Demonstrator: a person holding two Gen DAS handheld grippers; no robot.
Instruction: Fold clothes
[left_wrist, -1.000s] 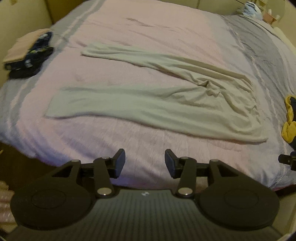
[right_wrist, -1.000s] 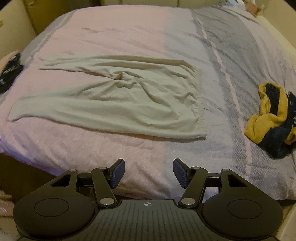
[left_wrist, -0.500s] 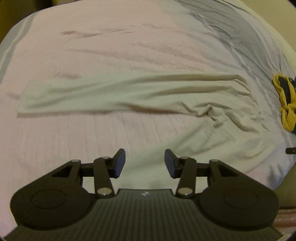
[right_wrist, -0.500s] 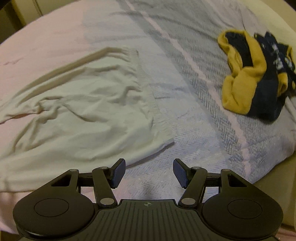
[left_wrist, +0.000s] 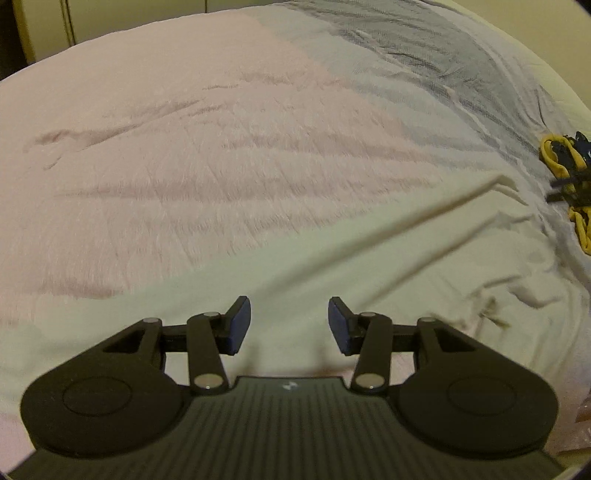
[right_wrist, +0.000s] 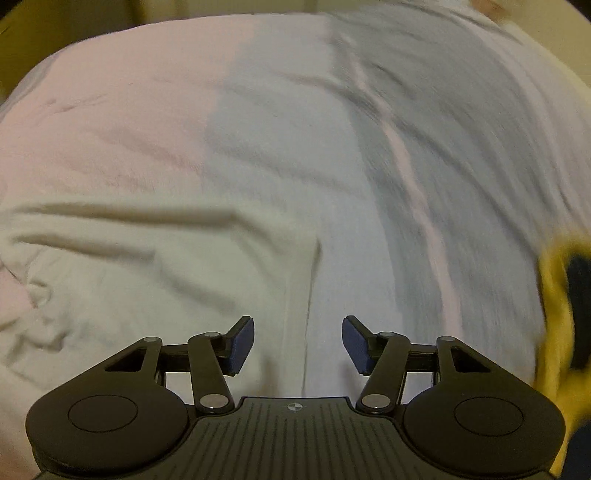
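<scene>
Left claw: my left claw (left_wrist: 289, 325) is wide apart, its blue pads empty, low over cloth.

Right claw: my right claw (right_wrist: 297, 345) is also spread wide and holds nothing.

Task's thing: the pale grey-green soft knit garment (left_wrist: 369, 266) lies spread on the pink and grey striped bedspread (left_wrist: 221, 147). Under and just ahead of my left claw it runs off to the right, with long creases and a rumpled patch far to my right.

Same garment, right view: the pale cloth (right_wrist: 147, 266) fills the ground ahead and to the left of my right claw; its straight hemmed edge (right_wrist: 312, 295) runs away from me almost between my two pads.

Other clothes: a crumpled yellow and navy garment (right_wrist: 561, 314) lies on the bedspread well to the right of my right claw; from my left claw it sits far off at the right rim (left_wrist: 565, 177).

Done so far: I judge the pale garment to be in one layer, not in a neat packet; I see no doubled-over fold, though blur hides fine detail. The yellow and navy piece is a loose heap.

Left to do: by my judgement, both pieces want folding. With both claws over the pale cloth, one near its edge, a grip on it looks close.
</scene>
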